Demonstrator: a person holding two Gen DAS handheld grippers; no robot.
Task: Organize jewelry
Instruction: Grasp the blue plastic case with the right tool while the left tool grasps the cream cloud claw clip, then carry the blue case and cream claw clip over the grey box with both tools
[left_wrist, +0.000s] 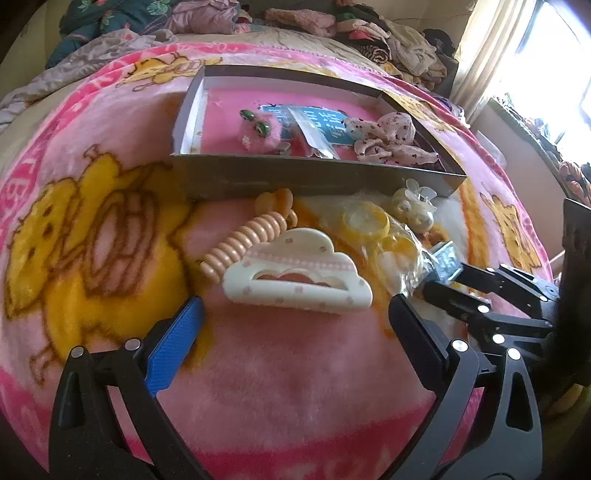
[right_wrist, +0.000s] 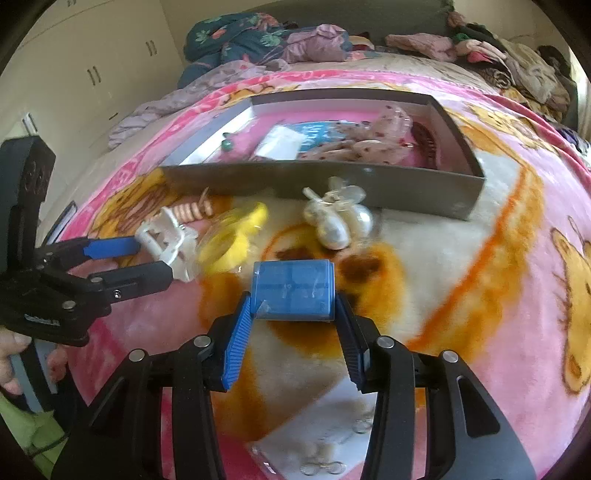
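My left gripper (left_wrist: 295, 306) is open, its fingers on either side of a white cloud-shaped hair claw (left_wrist: 295, 277) on the pink blanket; the claw also shows in the right wrist view (right_wrist: 168, 240). My right gripper (right_wrist: 293, 306) is shut on a small blue plastic case (right_wrist: 293, 290), held just above the blanket; the case also shows in the left wrist view (left_wrist: 447, 258). A grey open box (left_wrist: 314, 177) holds a fuzzy pink clip (left_wrist: 260, 129), a blue card and a floral scrunchie (left_wrist: 388, 138). The box also shows in the right wrist view (right_wrist: 332, 184).
In front of the box lie a peach spiral hair tie (left_wrist: 243, 240), a bagged yellow ring item (left_wrist: 373, 225) and a pearl-white clip (right_wrist: 336, 218). An earring card (right_wrist: 325, 439) lies below my right gripper. Piled clothes (right_wrist: 332, 40) lie at the far end of the bed.
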